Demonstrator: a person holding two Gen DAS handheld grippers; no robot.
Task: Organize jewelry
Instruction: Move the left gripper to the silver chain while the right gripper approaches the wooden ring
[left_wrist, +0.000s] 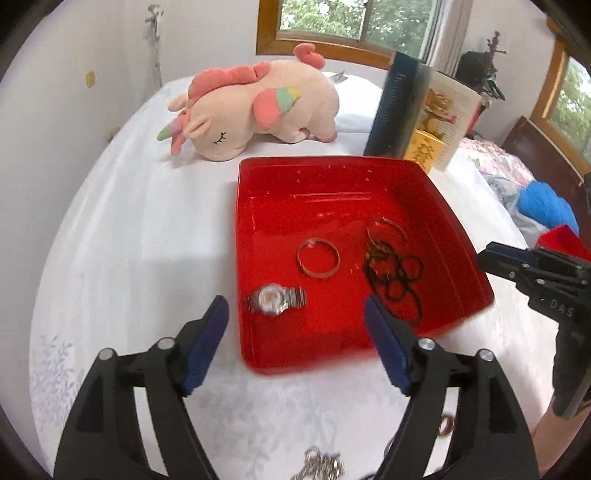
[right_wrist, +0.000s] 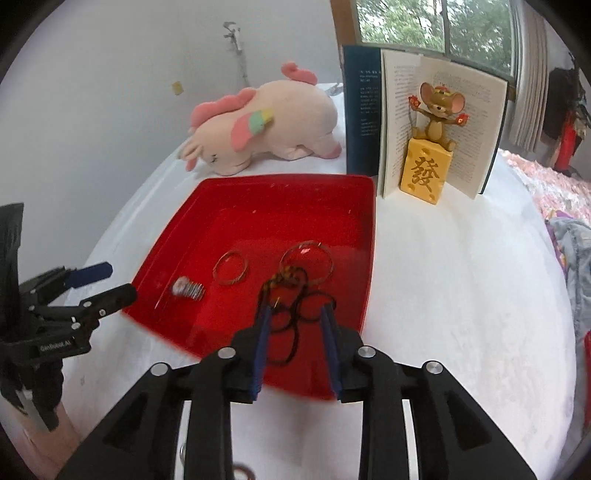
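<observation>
Left wrist view: the left gripper (left_wrist: 297, 314) fills the lower part of the frame, its blue-padded fingers (left_wrist: 207, 343) spread wide with nothing between them, hanging over the near edge of a red tray (left_wrist: 332, 181) that sits on a white bed (left_wrist: 129, 240). Inside the tray, a silver wristwatch (left_wrist: 276, 300) lies near the lower left corner, a metal bangle (left_wrist: 317, 257) lies just above it at mid-frame, and to the right a tangle of black cord necklace (left_wrist: 397, 280) rests below a thinner open bangle (left_wrist: 384, 229). At the bottom edge of the frame, a silver chain (left_wrist: 321, 465) lies on the bed outside the tray. A pink unicorn plush (left_wrist: 255, 110) lies in the upper centre, behind the tray, and an open book (left_wrist: 406, 110) stands at the upper right.

In the right wrist view, the right gripper (right_wrist: 297, 317) reaches in from the bottom centre, its fingers (right_wrist: 262, 339) parted but fairly close, set on either side of the black cord necklace (right_wrist: 291, 314) without gripping it. A mouse figurine (right_wrist: 436, 114) on a yellow block stands in front of the open book (right_wrist: 472, 122) at the upper right. The left gripper (right_wrist: 107, 282) shows at the left edge.
</observation>
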